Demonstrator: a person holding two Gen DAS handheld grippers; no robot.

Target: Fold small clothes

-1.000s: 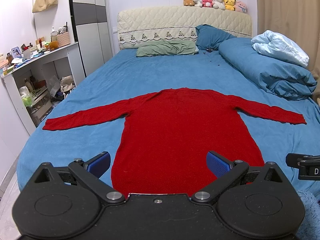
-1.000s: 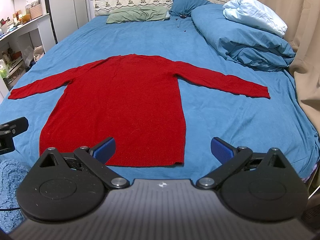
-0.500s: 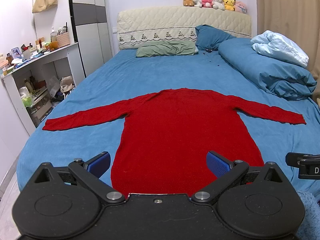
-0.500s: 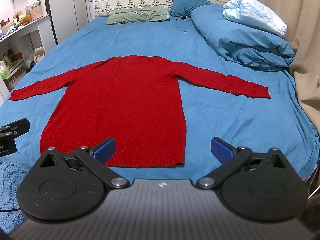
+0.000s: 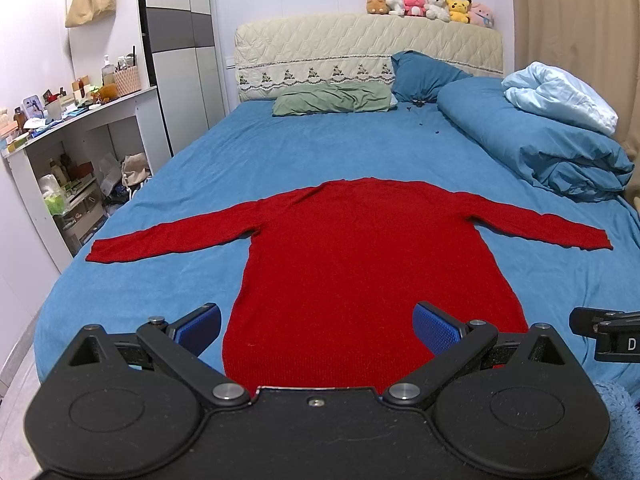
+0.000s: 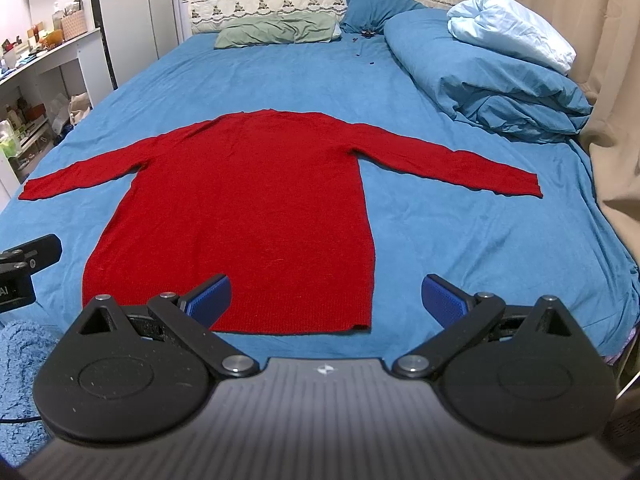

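No movement since before: red sweater [image 5: 360,264] flat on blue bed [image 5: 248,152], both grippers' jaws wide, empty.

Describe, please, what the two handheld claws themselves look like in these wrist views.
Each claw is matte black with two round pivot housings, silver bolts and angled linkage bars ending in ribbed blue pads. The left claw has a plain flat black body with a small centre screw. The right claw has a ridged grey-black body bearing a small white mark. No hands or sleeves show.
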